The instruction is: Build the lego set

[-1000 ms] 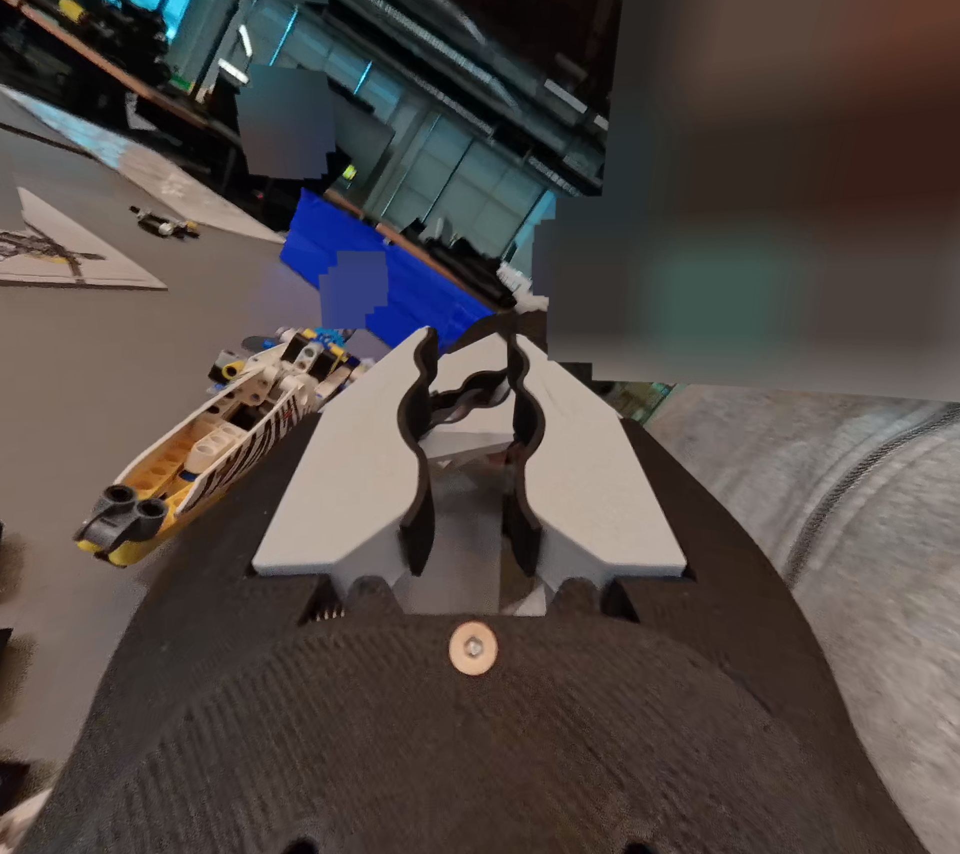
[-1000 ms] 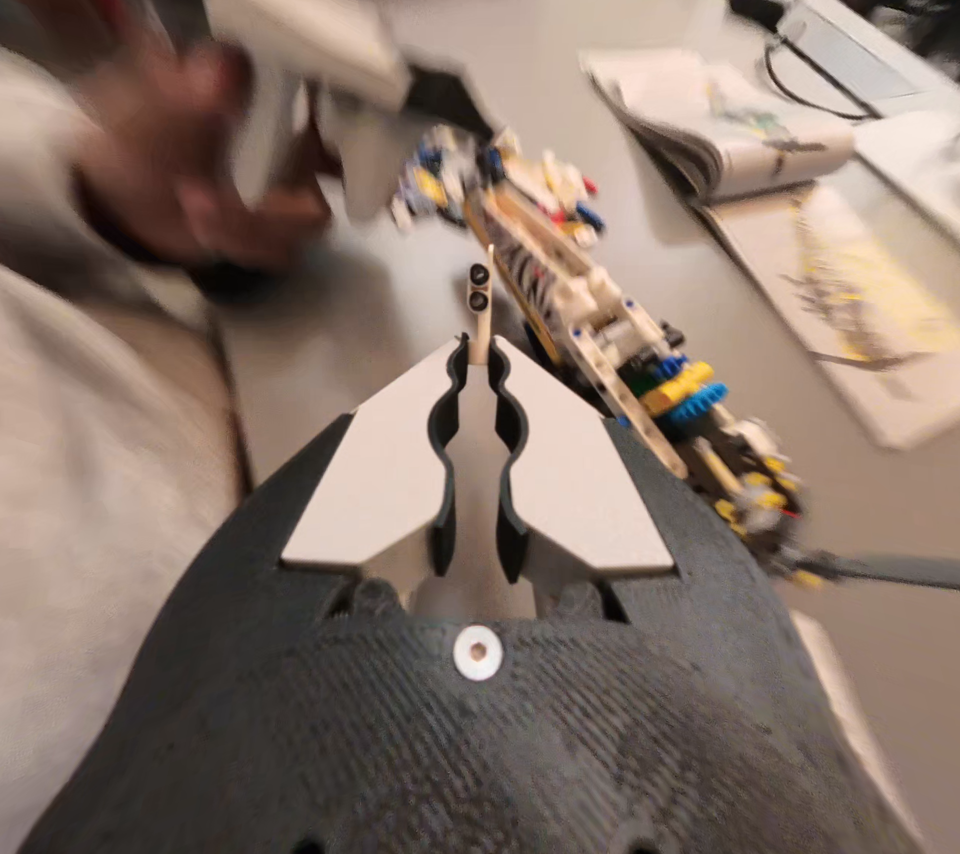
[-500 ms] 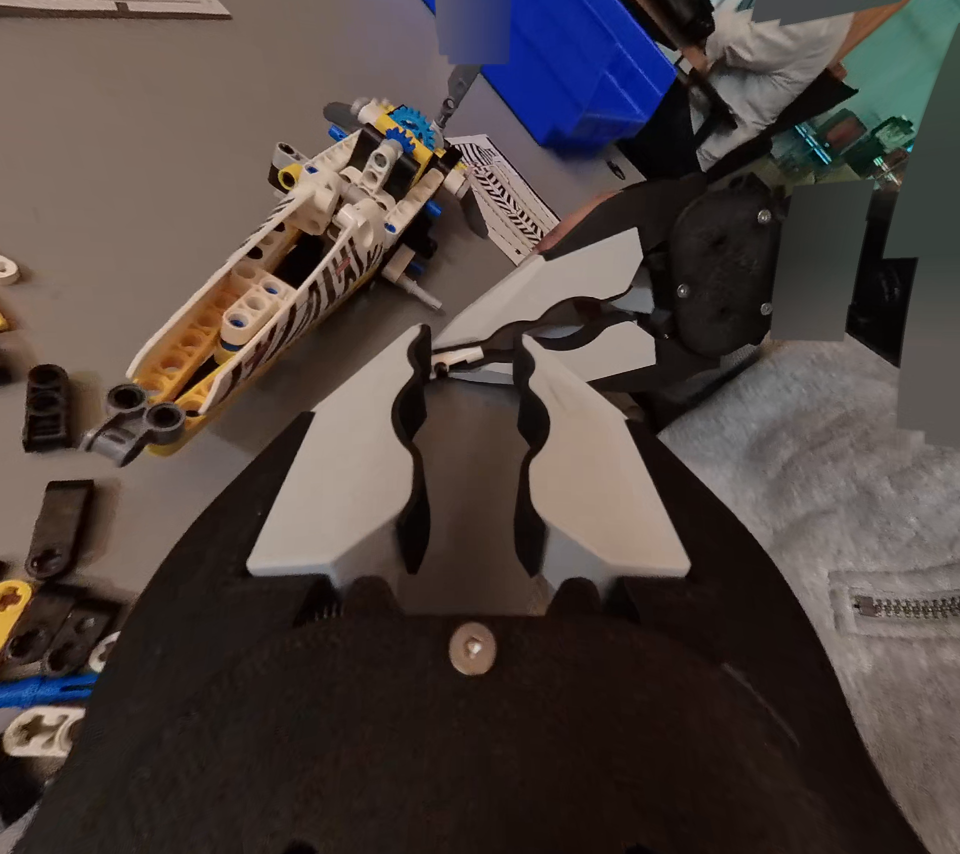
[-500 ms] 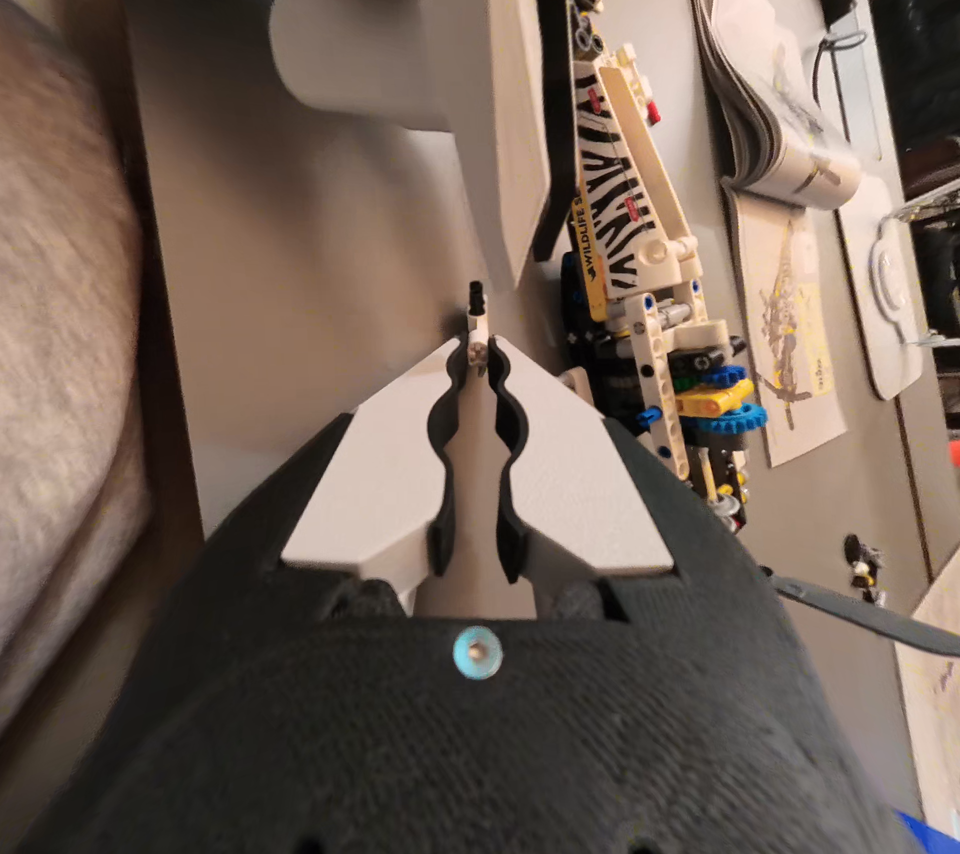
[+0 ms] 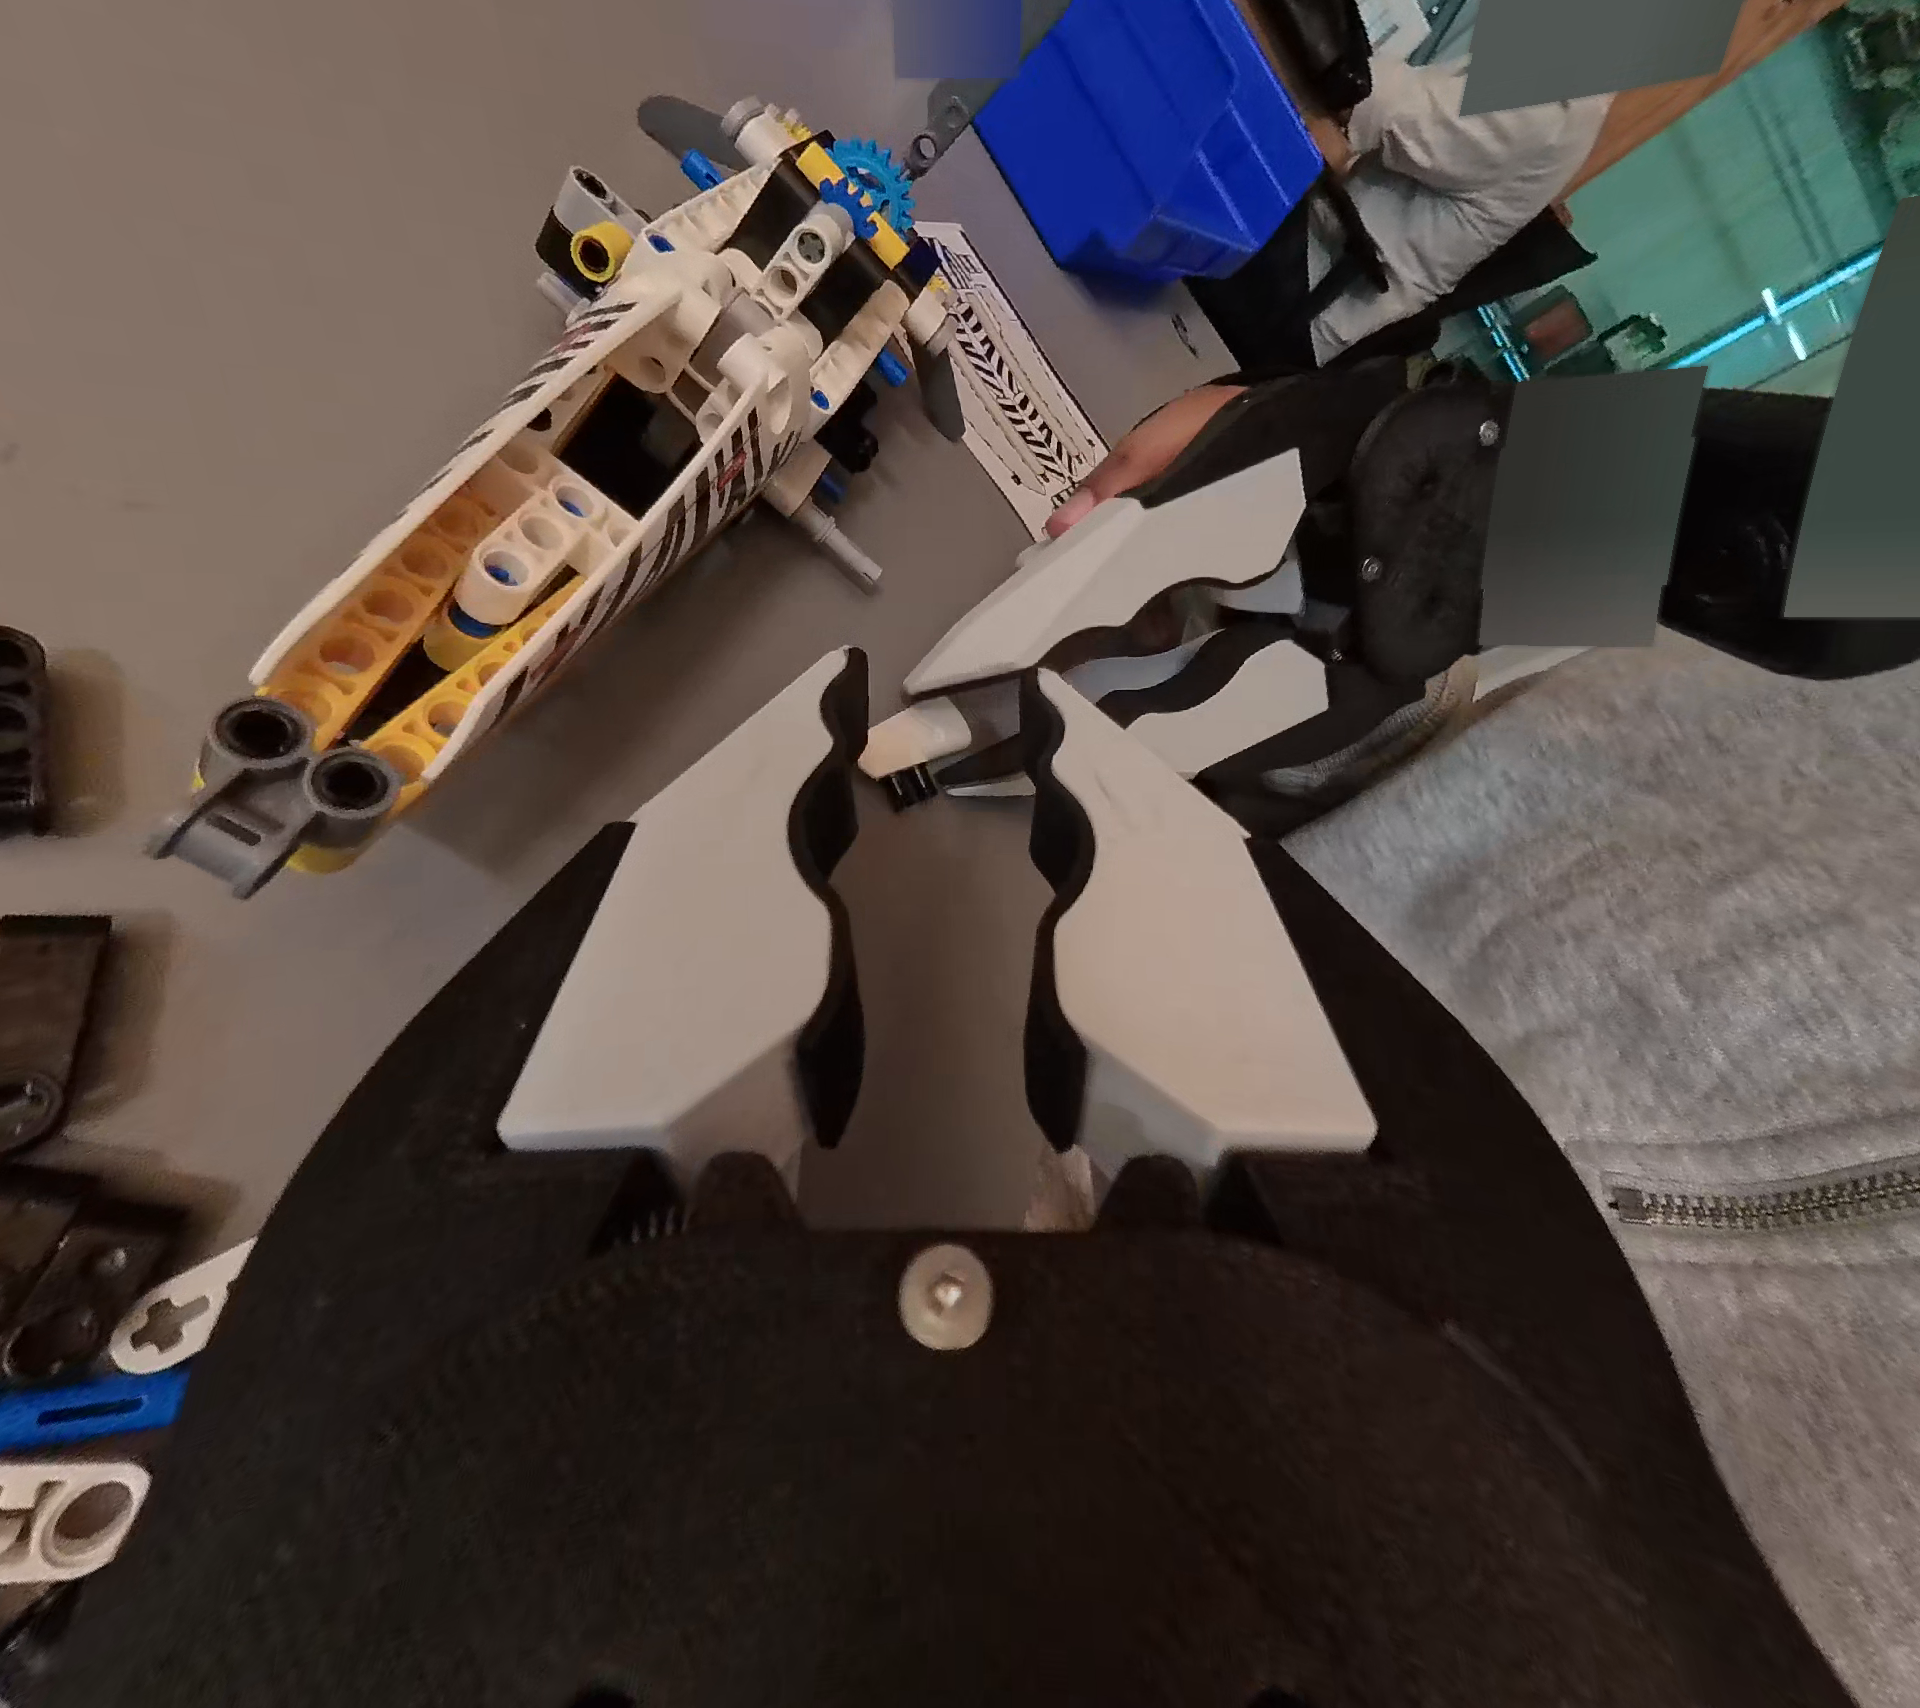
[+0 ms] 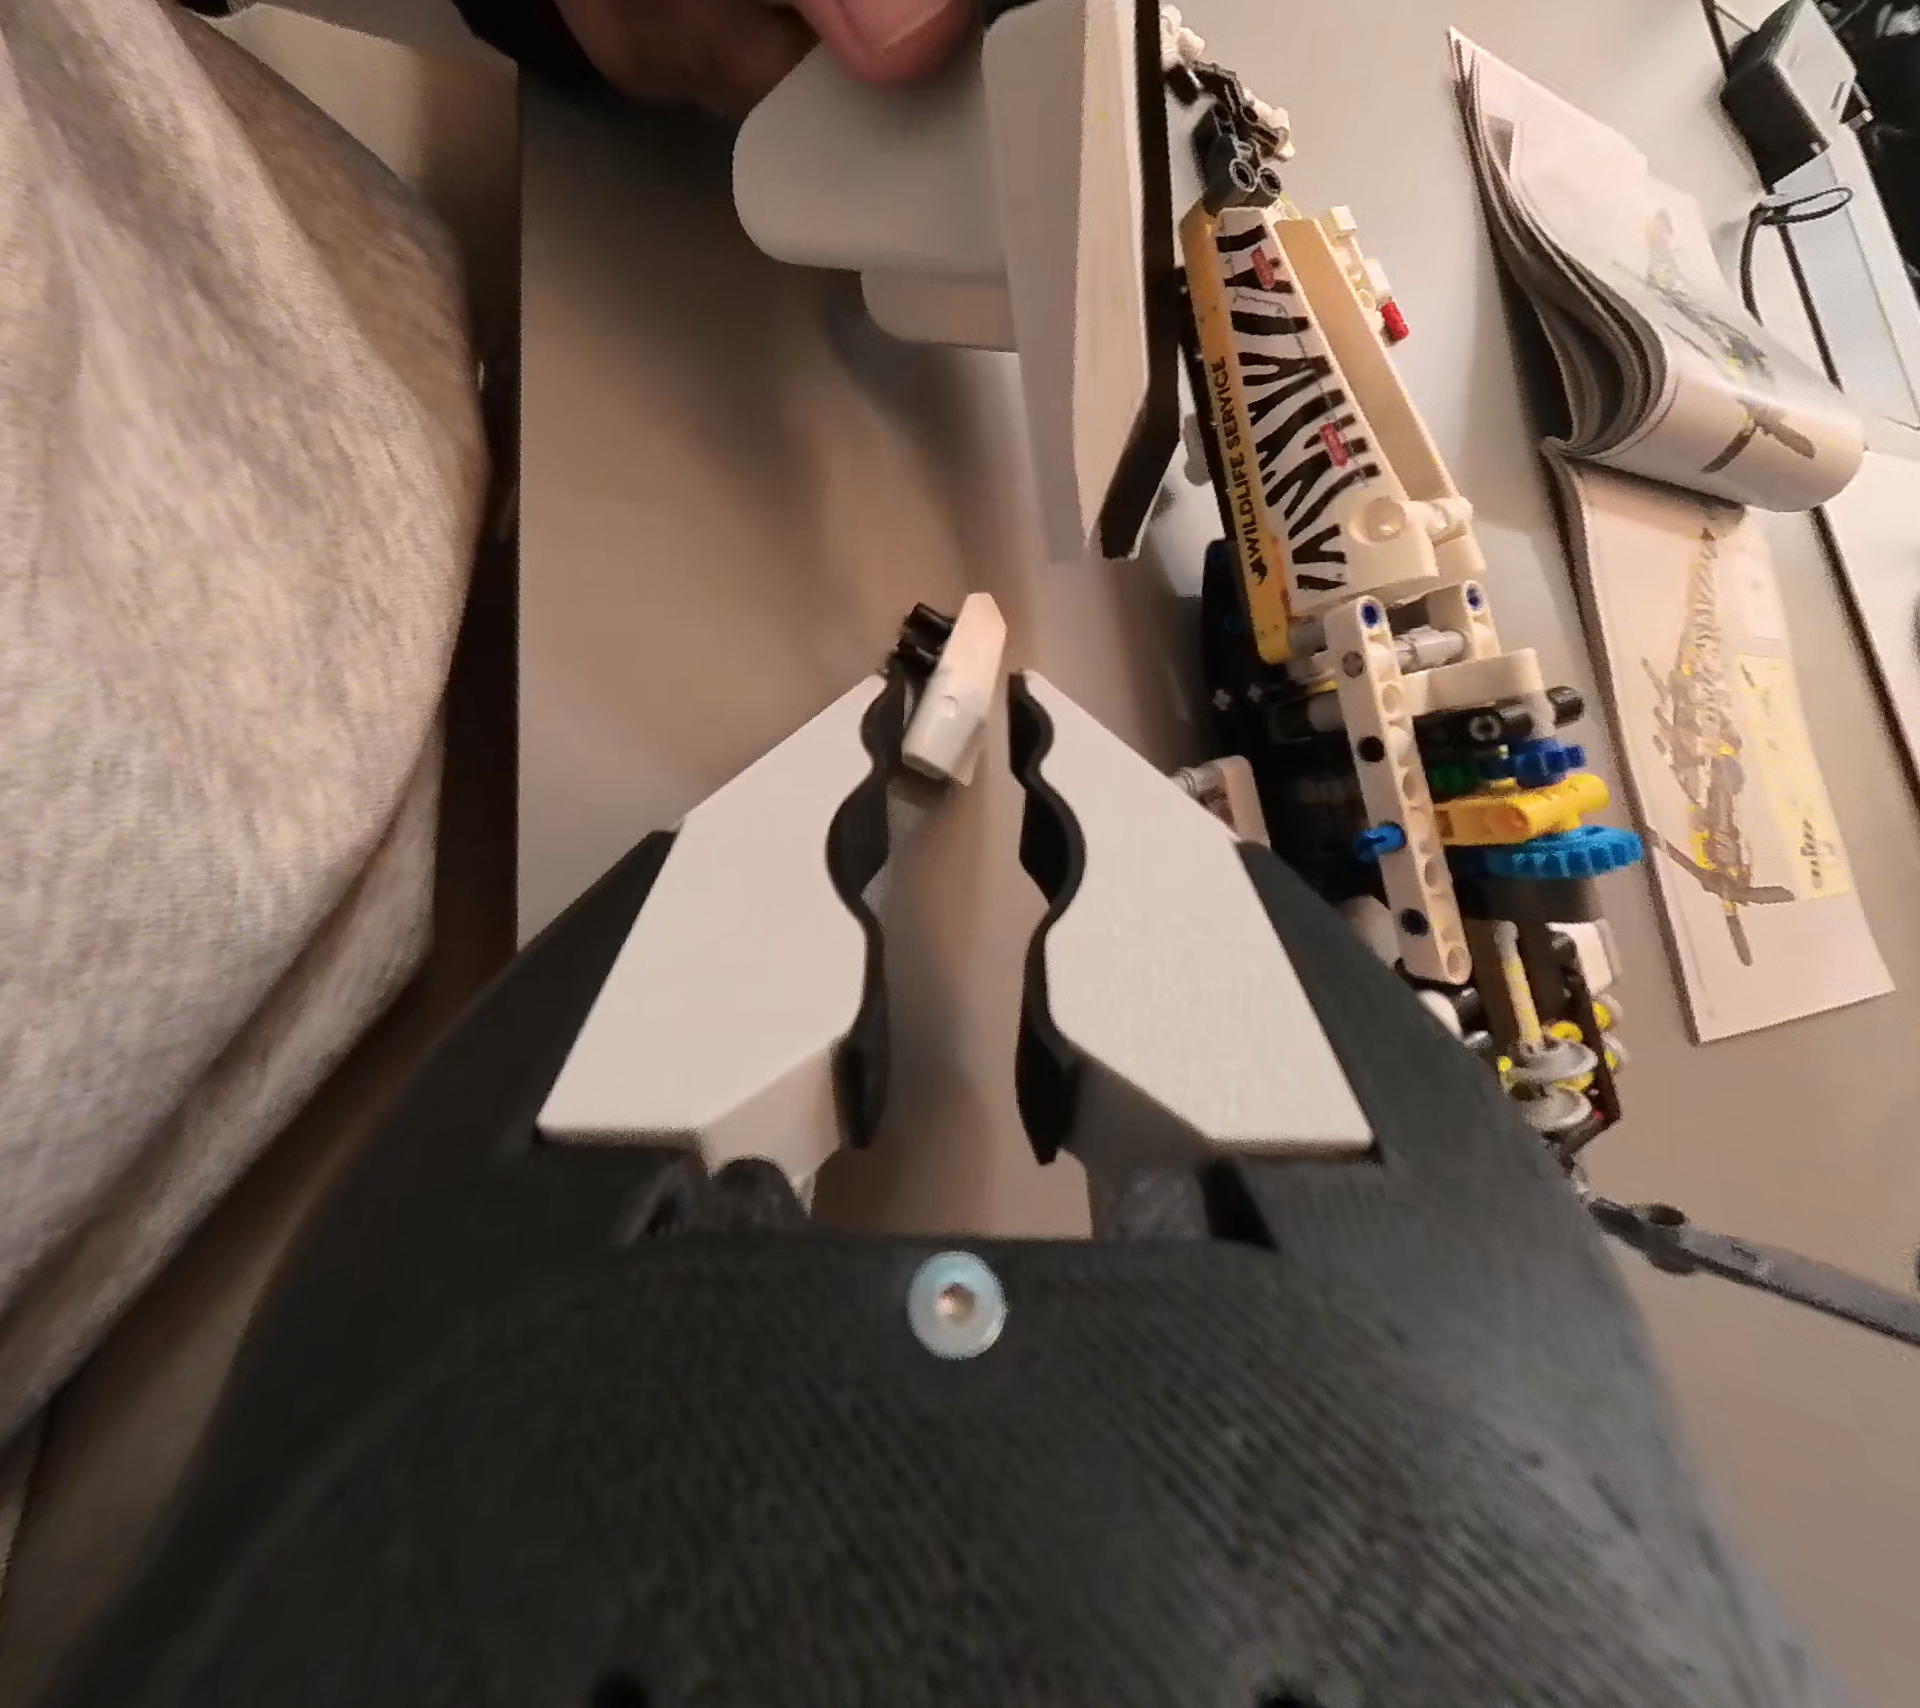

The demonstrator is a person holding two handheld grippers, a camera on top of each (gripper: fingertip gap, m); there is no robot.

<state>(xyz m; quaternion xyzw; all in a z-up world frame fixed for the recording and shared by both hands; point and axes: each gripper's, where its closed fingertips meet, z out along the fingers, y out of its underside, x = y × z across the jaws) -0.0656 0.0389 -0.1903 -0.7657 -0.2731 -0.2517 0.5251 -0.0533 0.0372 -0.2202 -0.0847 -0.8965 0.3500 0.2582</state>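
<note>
Left wrist view runs from loose black, white and blue lego pieces (image 5: 62,1263) at the table's left edge, past the zebra-striped lego model (image 5: 582,495) lying on the grey table (image 5: 260,100), to my left gripper (image 5: 940,708), its jaws apart and empty. Just beyond its tips my right gripper (image 5: 977,723) carries a small white piece (image 5: 914,739) with a black pin; a blue bin (image 5: 1122,100) stands behind. Right wrist view shows my grey sleeve (image 6: 208,515) at left, my right gripper (image 6: 951,687) with jaws parted, the white piece (image 6: 956,692) leaning on one pad, whether pinched I cannot tell. My left gripper (image 6: 1101,308) crosses before the model (image 6: 1340,536); an open booklet (image 6: 1642,328) lies rightmost.
</note>
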